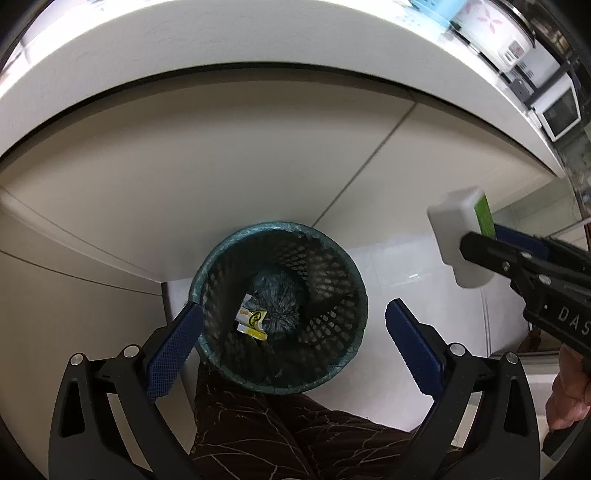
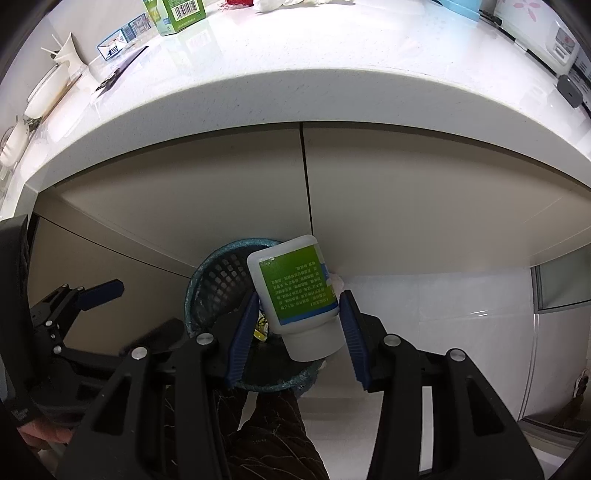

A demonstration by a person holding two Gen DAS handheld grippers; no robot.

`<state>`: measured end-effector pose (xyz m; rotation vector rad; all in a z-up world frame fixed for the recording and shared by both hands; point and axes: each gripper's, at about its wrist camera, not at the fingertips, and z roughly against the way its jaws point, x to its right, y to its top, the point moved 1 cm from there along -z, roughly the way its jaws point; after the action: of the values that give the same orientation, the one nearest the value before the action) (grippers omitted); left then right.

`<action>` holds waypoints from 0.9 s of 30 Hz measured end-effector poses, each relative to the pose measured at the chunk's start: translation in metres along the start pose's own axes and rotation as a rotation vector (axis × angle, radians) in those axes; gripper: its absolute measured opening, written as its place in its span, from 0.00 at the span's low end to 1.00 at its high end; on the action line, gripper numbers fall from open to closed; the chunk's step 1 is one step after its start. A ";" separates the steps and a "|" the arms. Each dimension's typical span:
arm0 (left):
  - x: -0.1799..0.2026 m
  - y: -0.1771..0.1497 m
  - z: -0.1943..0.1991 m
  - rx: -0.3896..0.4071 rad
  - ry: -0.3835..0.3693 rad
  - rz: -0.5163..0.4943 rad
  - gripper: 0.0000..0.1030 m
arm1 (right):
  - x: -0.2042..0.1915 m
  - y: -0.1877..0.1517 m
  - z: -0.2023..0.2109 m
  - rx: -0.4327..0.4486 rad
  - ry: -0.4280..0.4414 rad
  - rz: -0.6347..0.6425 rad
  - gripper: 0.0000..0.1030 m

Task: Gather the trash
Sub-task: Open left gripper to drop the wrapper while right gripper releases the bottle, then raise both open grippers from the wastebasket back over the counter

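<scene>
A dark mesh waste basket [image 1: 334, 295] with a green liner stands on the floor against the cabinet; it also shows in the right wrist view [image 2: 218, 273]. A yellow and white wrapper [image 1: 253, 319] lies inside it. My left gripper [image 1: 293, 334] is open and empty right above the basket. My right gripper [image 2: 301, 314] is shut on a white bottle with a green label [image 2: 291, 291], held upside down over the basket's right side. In the left wrist view the bottle [image 1: 456, 236] hangs to the basket's right, held by the right gripper [image 1: 487, 240].
A white countertop [image 2: 295, 74] overhangs beige cabinet doors [image 2: 406, 192]. On it stand green cartons [image 2: 181, 11], a white holder [image 2: 70, 55] and a rice cooker [image 1: 491, 33]. My brown patterned trouser leg [image 1: 266, 435] is just before the basket. White floor tiles [image 1: 402, 269] lie to the right.
</scene>
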<state>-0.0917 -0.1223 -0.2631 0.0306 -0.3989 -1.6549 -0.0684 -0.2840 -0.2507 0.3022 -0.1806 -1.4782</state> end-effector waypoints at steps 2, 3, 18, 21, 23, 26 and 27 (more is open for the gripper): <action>-0.007 -0.001 0.002 0.011 0.007 0.014 0.94 | -0.001 0.002 -0.002 -0.005 0.004 0.000 0.42; -0.011 -0.001 0.004 0.016 0.018 0.020 0.94 | -0.002 0.002 -0.004 -0.007 0.009 0.004 0.42; -0.069 -0.013 0.031 0.046 0.111 0.128 0.94 | -0.052 -0.001 -0.063 -0.069 0.063 0.164 0.42; -0.074 -0.016 0.033 0.048 0.122 0.137 0.94 | -0.060 -0.003 -0.071 -0.079 0.065 0.180 0.42; -0.077 -0.016 0.034 0.044 0.126 0.150 0.94 | -0.063 -0.002 -0.073 -0.083 0.069 0.189 0.42; -0.079 -0.018 0.034 0.041 0.132 0.158 0.94 | -0.070 0.000 -0.076 -0.075 0.067 0.191 0.43; -0.080 -0.018 0.034 0.042 0.132 0.159 0.94 | -0.070 0.002 -0.076 -0.073 0.070 0.191 0.47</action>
<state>-0.1068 -0.0358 -0.2533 0.1352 -0.3271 -1.4787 -0.0494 -0.2072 -0.3179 0.2696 -0.0958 -1.2800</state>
